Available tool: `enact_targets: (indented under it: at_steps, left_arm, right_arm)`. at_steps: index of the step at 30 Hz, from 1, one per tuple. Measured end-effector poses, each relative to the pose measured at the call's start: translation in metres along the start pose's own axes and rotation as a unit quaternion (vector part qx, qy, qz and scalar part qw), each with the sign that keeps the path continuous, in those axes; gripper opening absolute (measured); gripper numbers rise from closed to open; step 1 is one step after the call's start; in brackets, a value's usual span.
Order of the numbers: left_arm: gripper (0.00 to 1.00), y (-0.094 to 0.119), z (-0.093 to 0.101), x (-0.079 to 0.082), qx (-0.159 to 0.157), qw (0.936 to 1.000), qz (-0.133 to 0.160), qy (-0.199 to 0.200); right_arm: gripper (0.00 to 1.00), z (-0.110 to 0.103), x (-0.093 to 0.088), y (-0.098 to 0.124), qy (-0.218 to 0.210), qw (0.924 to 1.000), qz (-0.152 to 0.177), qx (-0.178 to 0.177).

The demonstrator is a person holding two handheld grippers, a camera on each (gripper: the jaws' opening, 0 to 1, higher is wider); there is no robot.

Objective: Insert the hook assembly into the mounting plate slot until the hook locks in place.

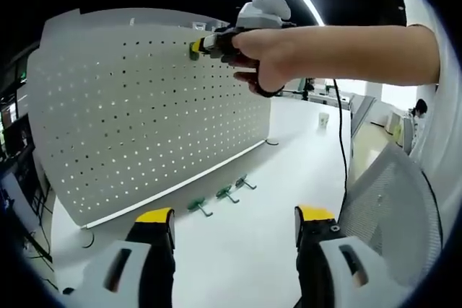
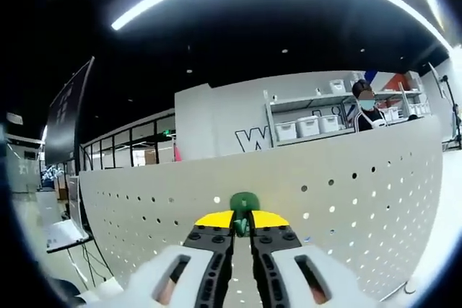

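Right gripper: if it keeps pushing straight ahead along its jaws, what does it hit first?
Probably the pegboard. The right gripper is shut on a green hook, which looks to be at the board's face already, though depth is hard to judge here.

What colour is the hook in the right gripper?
Green; the hook shows best in the right gripper view, pinched by the right gripper against the pegboard.

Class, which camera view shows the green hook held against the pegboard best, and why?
The right gripper view: the green hook sits centre frame, pinched between the right gripper jaws at the pegboard. The left gripper view shows it far off, mostly hidden.
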State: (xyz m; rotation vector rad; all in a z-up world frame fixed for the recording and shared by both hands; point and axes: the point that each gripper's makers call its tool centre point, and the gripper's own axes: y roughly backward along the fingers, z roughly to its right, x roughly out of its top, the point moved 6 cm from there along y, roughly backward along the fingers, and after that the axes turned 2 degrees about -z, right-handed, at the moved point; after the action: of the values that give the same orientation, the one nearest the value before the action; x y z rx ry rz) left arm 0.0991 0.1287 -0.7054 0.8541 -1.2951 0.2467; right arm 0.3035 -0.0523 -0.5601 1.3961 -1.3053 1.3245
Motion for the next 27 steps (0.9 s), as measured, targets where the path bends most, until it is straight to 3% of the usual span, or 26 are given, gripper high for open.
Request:
enact_targets:
  at_steps: [5, 8, 16, 19, 27]
  left_arm:
    - [0.70, 0.000, 0.000, -0.001, 0.002, 1.0000, -0.001, 0.001]
    - [0.70, 0.001, -0.001, -0.002, 0.003, 1.0000, -0.001, 0.002]
    - [0.70, 0.000, -0.003, 0.000, 0.006, 1.0000, 0.001, 0.002]
    - [0.70, 0.000, -0.004, 0.000, 0.006, 1.0000, 0.002, 0.002]
    - [0.70, -0.002, -0.003, 0.001, 0.004, 1.0000, 0.004, 0.006]
  right_arm:
    - [0.16, -0.003, 0.000, 0.001, 0.003, 0.9992, 0.002, 0.039]
    - [0.22, -0.005, 0.000, 0.003, 0.029, 0.9973, 0.001, 0.068]
    - [0.34, 0.001, 0.000, 0.009, 0.005, 0.9920, -0.003, 0.126]
    - [0.36, 0.002, -0.007, 0.013, 0.043, 0.9873, -0.034, 0.149]
    - [0.47, 0.012, -0.005, 0.029, 0.030, 0.9811, -0.010, 0.191]
